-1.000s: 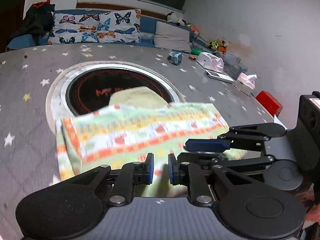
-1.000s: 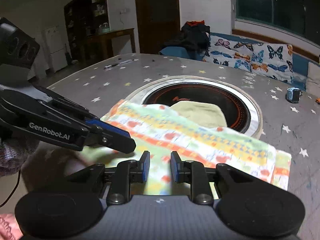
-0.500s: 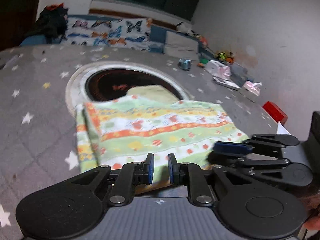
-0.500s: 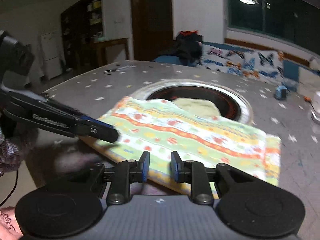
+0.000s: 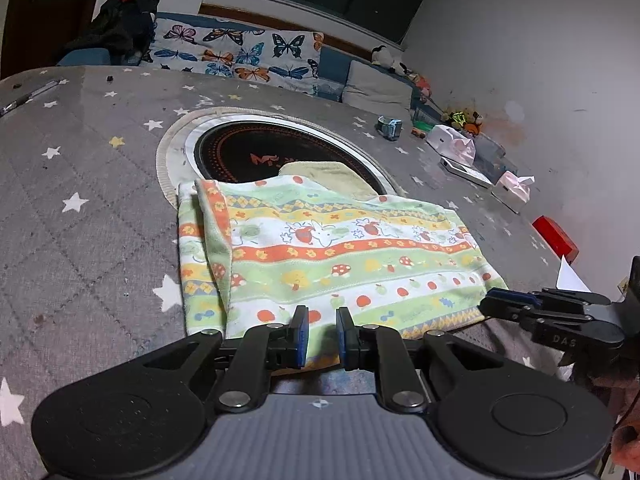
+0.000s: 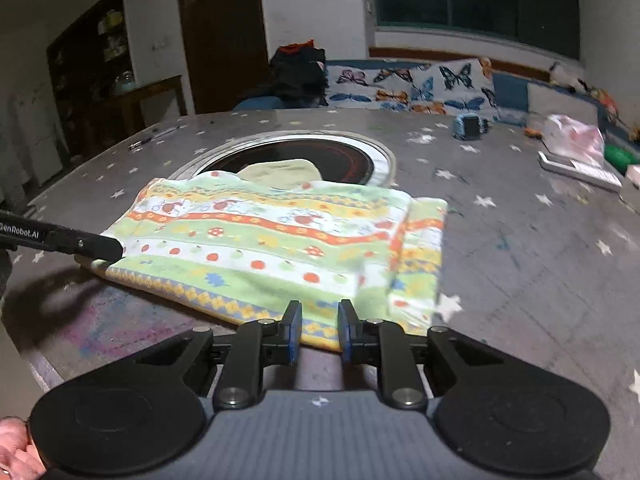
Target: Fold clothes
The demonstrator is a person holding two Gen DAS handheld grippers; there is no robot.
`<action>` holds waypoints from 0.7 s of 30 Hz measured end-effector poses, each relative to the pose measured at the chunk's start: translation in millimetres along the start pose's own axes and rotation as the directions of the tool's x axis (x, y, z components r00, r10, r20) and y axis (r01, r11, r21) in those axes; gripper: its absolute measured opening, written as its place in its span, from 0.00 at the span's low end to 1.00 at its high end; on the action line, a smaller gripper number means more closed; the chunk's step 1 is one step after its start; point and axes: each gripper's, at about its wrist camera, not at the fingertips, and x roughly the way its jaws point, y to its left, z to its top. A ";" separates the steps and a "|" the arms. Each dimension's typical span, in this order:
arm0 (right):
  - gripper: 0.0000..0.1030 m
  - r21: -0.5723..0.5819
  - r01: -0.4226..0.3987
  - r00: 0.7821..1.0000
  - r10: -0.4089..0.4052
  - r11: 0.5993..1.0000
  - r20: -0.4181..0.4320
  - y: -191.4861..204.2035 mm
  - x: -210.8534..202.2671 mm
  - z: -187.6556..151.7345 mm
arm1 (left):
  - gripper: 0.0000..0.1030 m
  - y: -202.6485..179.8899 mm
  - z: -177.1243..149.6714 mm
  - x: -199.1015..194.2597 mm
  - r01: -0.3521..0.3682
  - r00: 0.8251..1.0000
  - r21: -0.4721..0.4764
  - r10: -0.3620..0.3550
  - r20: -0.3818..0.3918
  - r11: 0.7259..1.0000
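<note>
Cloth: striped fruit-print cloth (image 5: 340,252) lies folded flat on the star-patterned table (image 5: 80,216), far edge overlapping the round black hob (image 5: 256,152).
Left claw (image 5: 319,336): fingers apart at the cloth's near hem, gripping nothing.
Right claw (image 6: 319,332): fingers apart, likewise at the hem.
Surroundings: tissue boxes (image 5: 514,188) and red box (image 5: 554,236) well apart.

My patterned cloth (image 5: 344,256) hides part of the pale cloth (image 5: 332,176) behind it; my right claw (image 5: 496,304) is cut off at frame edge.
</note>
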 end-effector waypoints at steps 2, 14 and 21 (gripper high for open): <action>0.17 -0.002 0.012 1.000 -0.012 1.000 0.020 -0.5 -2.7 5.2 | 0.16 0.1 0.1 0.3 0.000 1.000 0.000 0.000 -0.001 1.000; 0.17 0.007 0.023 0.999 -0.024 1.000 0.035 -6.1 12.1 20.8 | 0.16 6.2 7.6 -3.4 -0.008 1.000 -0.028 0.008 -0.007 1.000; 0.17 -0.002 0.015 1.000 -0.015 1.000 0.017 -6.8 36.3 31.6 | 0.16 17.2 28.3 11.3 -0.043 0.999 -0.059 0.043 -0.005 0.997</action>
